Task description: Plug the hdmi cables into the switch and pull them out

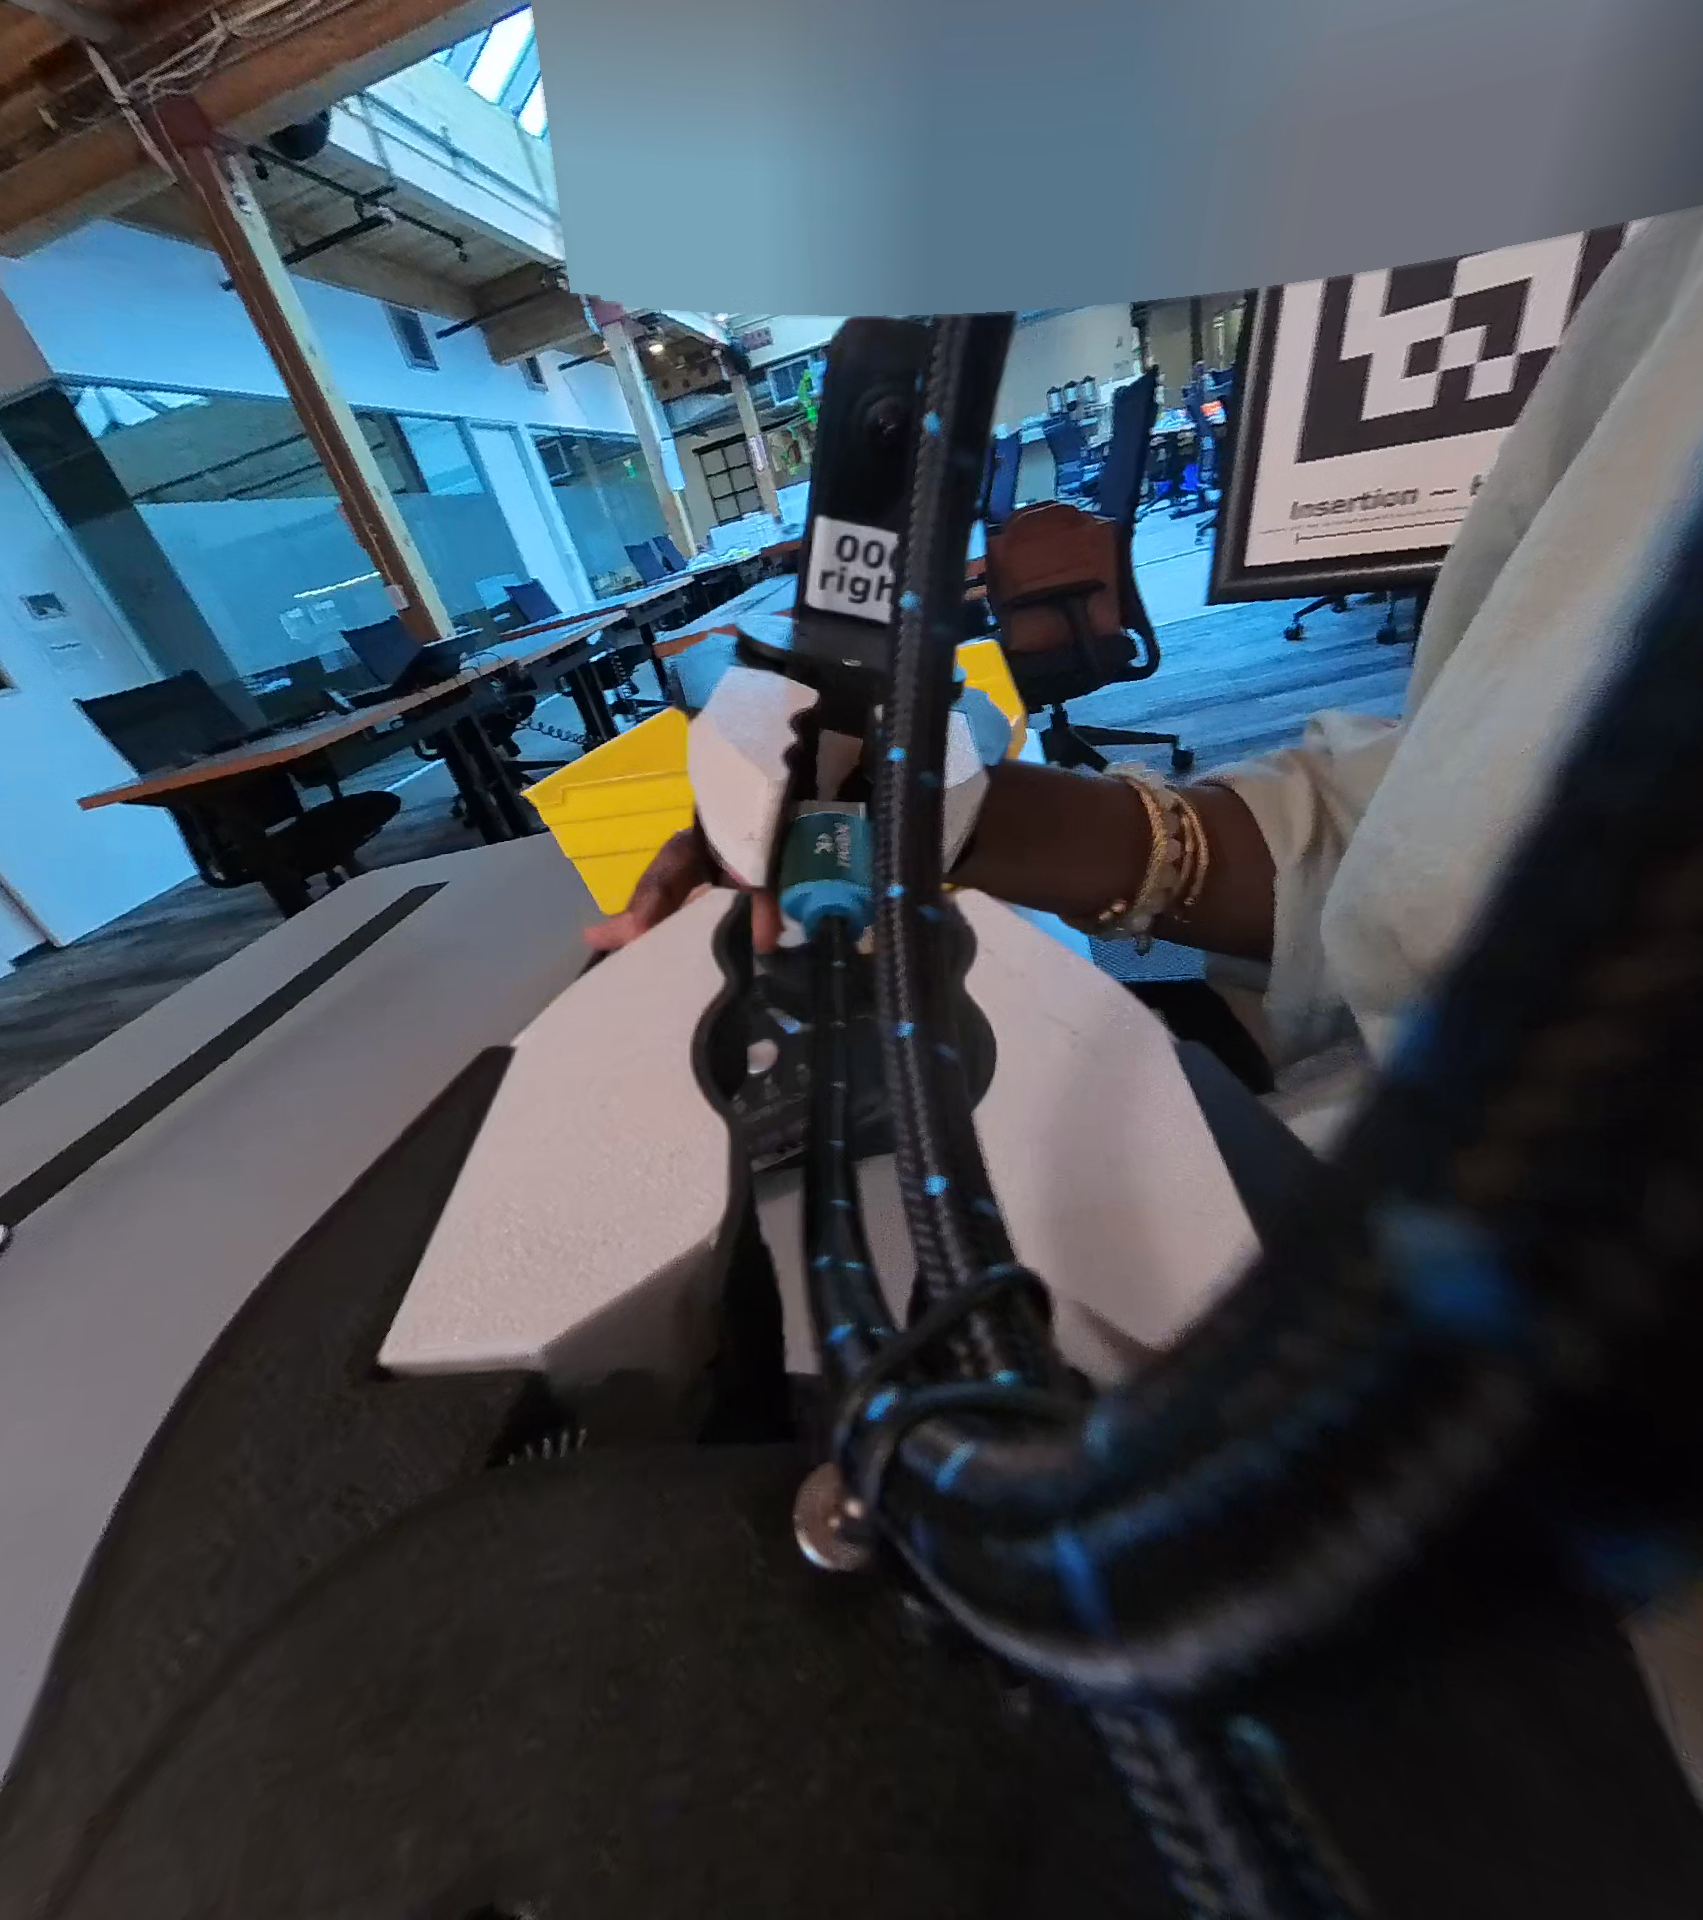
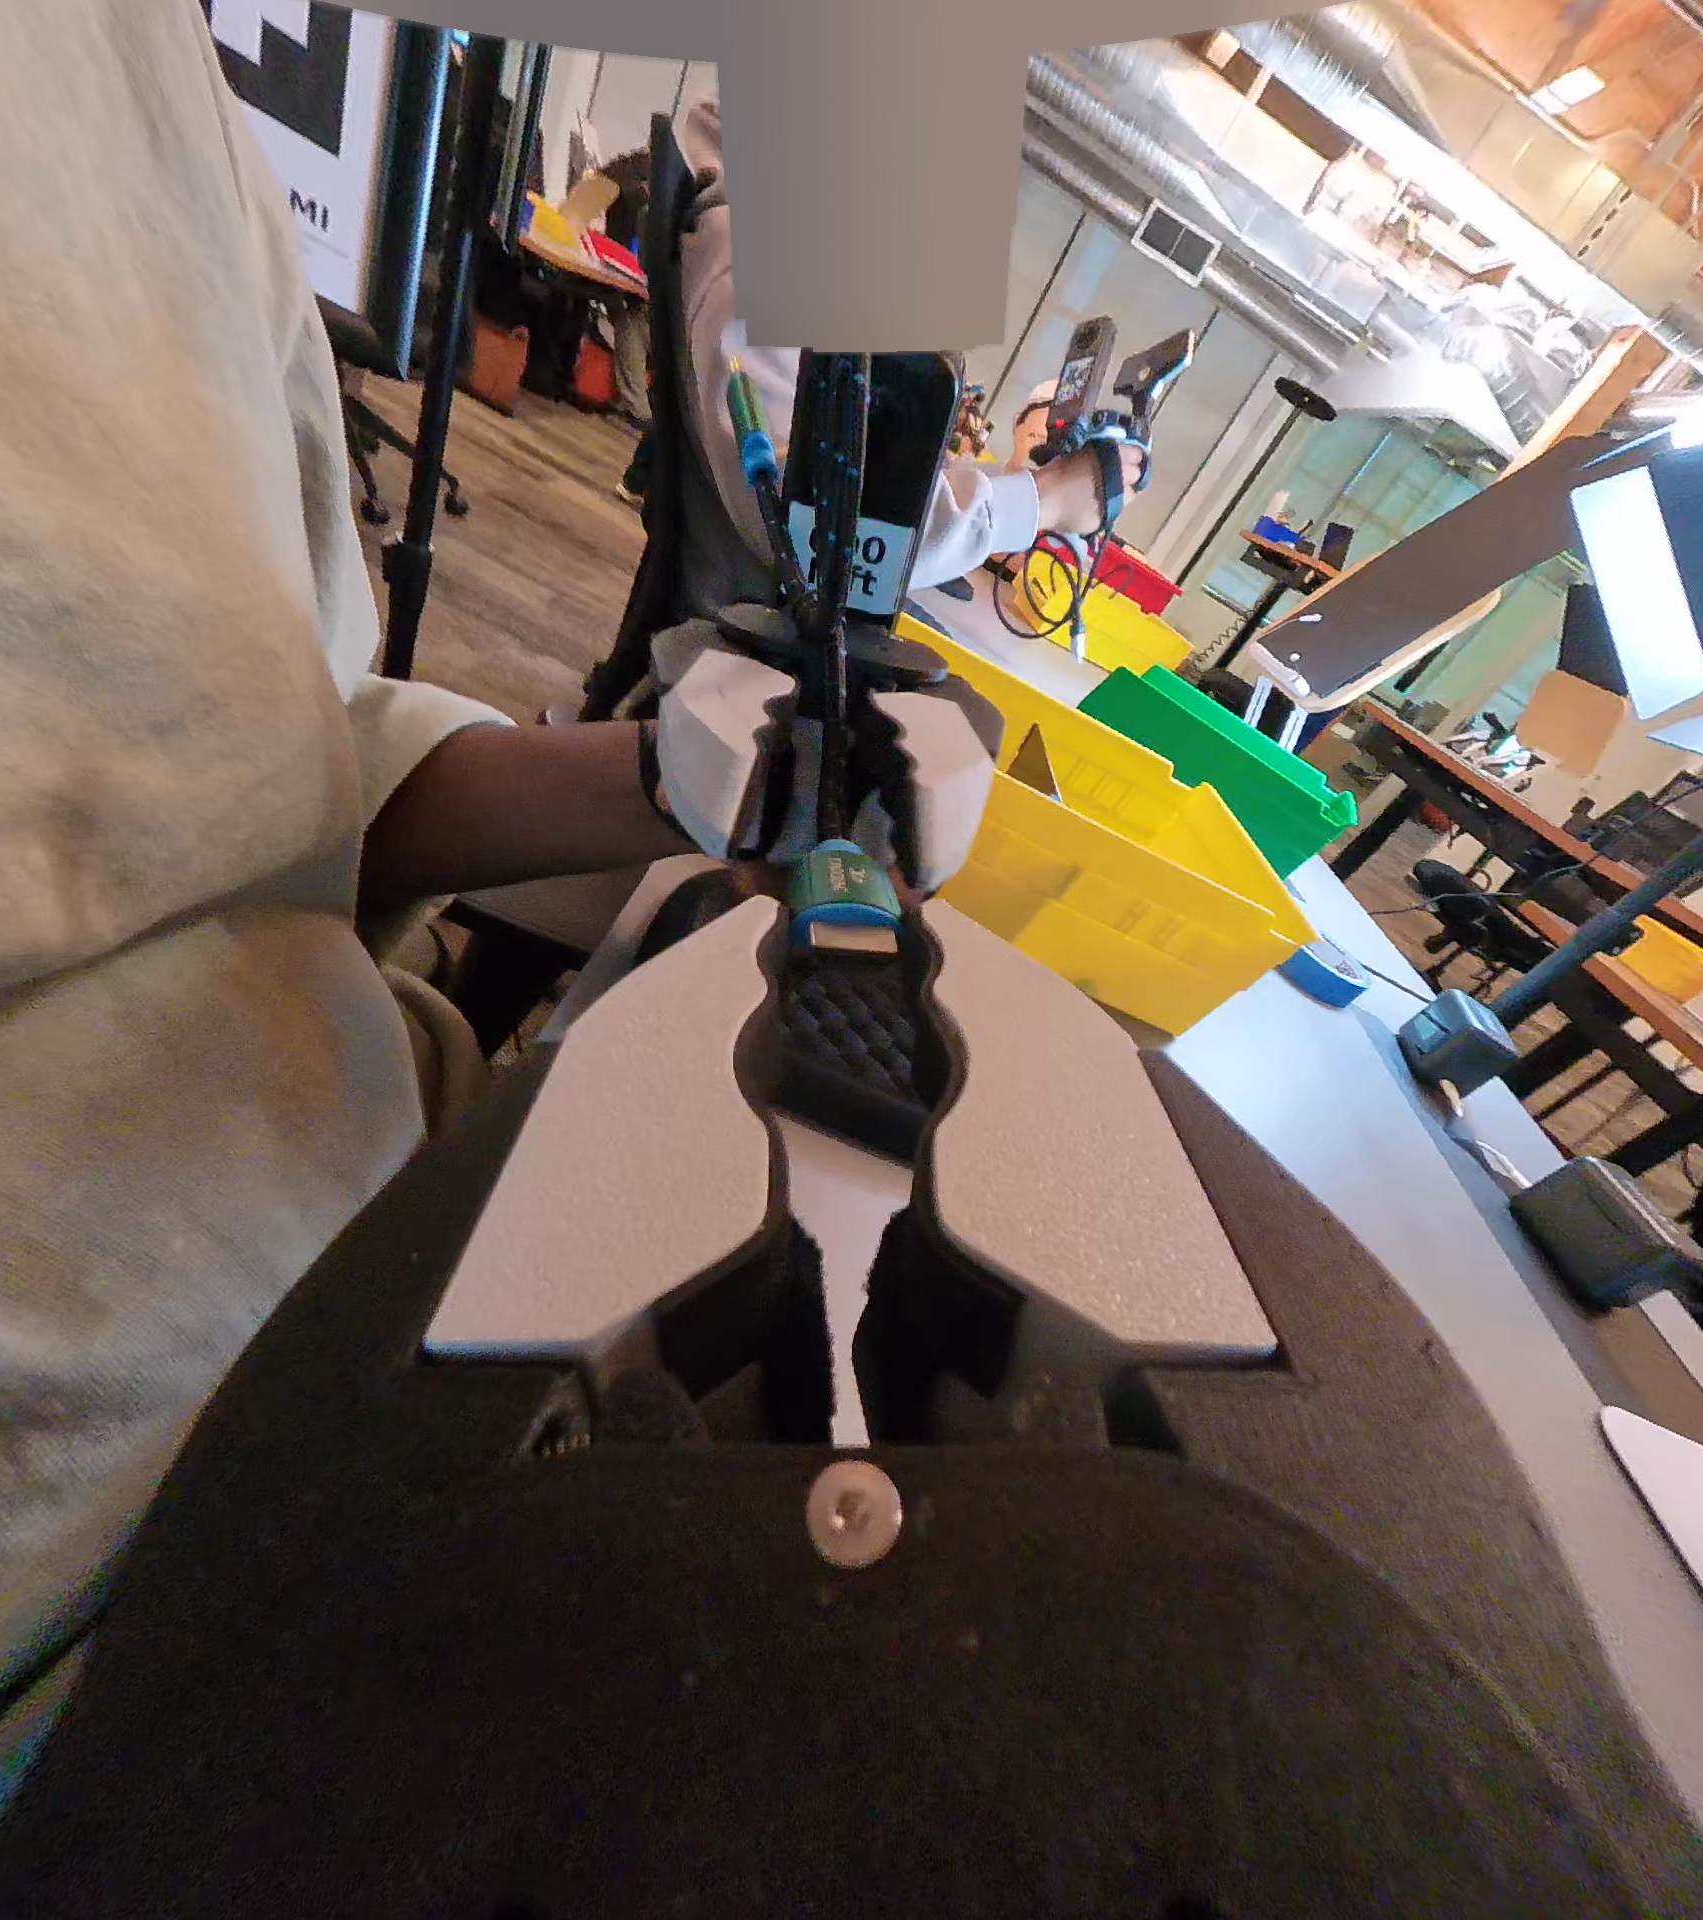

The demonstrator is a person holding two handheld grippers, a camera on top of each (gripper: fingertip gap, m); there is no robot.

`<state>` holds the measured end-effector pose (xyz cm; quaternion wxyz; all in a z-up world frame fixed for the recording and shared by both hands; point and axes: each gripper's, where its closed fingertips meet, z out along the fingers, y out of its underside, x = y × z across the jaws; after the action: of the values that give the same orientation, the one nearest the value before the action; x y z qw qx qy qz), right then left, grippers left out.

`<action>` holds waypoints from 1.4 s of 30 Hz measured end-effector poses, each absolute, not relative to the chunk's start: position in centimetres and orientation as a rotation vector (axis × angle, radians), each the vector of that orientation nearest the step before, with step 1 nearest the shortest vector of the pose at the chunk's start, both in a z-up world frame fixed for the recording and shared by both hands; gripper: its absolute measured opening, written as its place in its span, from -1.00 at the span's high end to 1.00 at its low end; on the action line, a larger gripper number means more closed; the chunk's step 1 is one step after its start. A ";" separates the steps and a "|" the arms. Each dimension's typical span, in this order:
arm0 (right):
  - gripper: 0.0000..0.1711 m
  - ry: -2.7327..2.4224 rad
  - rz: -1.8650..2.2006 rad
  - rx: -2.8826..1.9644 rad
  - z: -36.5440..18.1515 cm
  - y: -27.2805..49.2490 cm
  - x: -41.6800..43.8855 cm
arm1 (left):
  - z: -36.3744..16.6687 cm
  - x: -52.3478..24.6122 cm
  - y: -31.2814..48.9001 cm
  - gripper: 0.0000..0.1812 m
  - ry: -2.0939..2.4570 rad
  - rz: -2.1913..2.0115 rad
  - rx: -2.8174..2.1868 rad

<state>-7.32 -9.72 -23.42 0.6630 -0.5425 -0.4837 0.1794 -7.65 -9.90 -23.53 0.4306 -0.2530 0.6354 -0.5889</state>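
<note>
My two grippers face each other tip to tip above the grey table [image 2: 1294,1101]. My right gripper [image 2: 842,912] is shut on the black, diamond-textured HDMI switch [image 2: 847,1039]. My left gripper [image 1: 847,925] is shut on a black braided HDMI cable [image 1: 920,1039]. The cable's green plug [image 1: 823,847] with a blue collar sticks out past my left fingertips. In the right wrist view the plug [image 2: 839,888] points its metal tip at the switch's far end, and the tip is still visible. A second green plug [image 2: 745,410] sticks up behind my left gripper [image 2: 826,810]. My right gripper [image 1: 847,790] shows beyond the plug.
A yellow bin [image 2: 1117,883], a green bin [image 2: 1221,748] and a blue tape roll [image 2: 1330,977] stand on the table behind the grippers. Black stand bases [image 2: 1595,1236] sit at its right edge. The person's cream shirt [image 2: 99,623] fills the left. More cable loops close to the left camera [image 1: 1242,1507]. My left and right fingertips are right by each other.
</note>
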 end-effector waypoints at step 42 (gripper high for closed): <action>0.08 -0.986 0.127 -1.565 -24.3 -10.1 -0.8 | -25.1 -6.3 -6.6 0.77 1.574 -1.218 -0.823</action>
<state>-0.82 -10.10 -24.34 0.6002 -0.6751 -0.4254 0.0549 -6.35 -6.59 -25.07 0.4742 -0.3365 0.6433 -0.4980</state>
